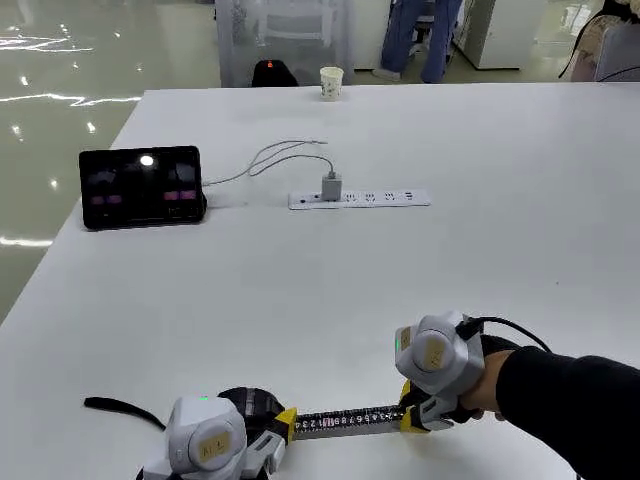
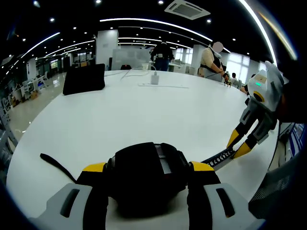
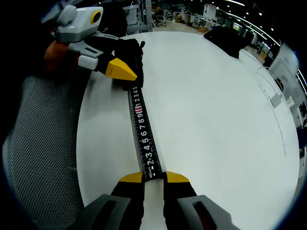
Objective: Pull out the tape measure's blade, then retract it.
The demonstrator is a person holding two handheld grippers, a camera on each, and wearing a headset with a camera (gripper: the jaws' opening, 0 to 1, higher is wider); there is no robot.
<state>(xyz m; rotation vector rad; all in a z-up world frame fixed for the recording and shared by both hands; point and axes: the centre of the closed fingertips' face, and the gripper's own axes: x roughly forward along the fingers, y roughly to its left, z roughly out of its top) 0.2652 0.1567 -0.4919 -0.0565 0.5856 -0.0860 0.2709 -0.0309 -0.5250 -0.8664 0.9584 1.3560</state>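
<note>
A black tape measure case (image 2: 146,170) sits on the white table near its front edge, and my left gripper (image 2: 147,167) is shut on it; the case also shows in the head view (image 1: 252,406). Its blade (image 3: 143,135), black with white numbers, runs out a short way along the table (image 1: 345,420). My right gripper (image 3: 154,178) is shut on the blade's end, its yellow tips pinching the hook. In the head view the left gripper (image 1: 275,430) is at the bottom left and the right gripper (image 1: 412,412) to its right. A black wrist strap (image 1: 120,408) trails left of the case.
A dark tablet (image 1: 142,186) stands at the left of the table. A white power strip (image 1: 360,198) with a charger and cable lies in the middle, a paper cup (image 1: 331,82) at the far edge. The table's front edge (image 3: 84,158) runs close beside the blade. People stand beyond the table.
</note>
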